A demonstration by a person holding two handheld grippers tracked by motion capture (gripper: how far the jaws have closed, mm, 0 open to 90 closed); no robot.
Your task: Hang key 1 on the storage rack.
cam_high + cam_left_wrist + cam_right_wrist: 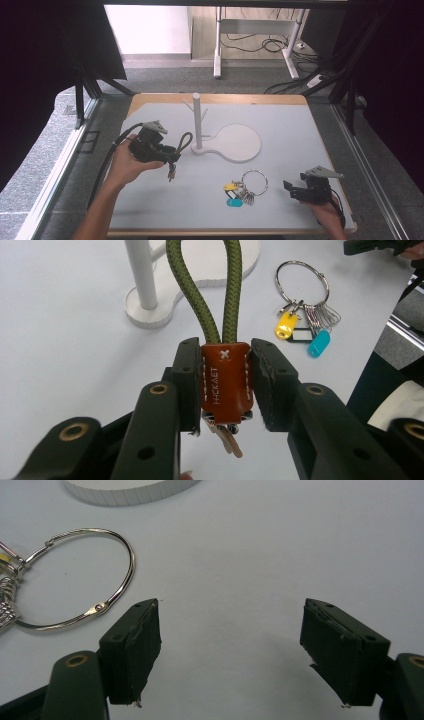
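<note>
Rope-loop keychain (226,381) clamped by its leather tab in my left gripper (226,385), off the table, loop toward the peg stand (197,120) just ahead. Hanging not yet done. Right gripper (230,645) gapes empty beside the key ring (75,577).

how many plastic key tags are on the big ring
3: a yellow tag, a dark-framed tag with a white label beside it, and a teal tag, all lying on the table. More may be hidden under the keys.

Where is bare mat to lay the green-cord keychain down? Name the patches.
Free: the near-left mat, before the left gripper clamping the keychain, and the far-right mat beyond the stand. Crowded: between key ring and right gripper.
</note>
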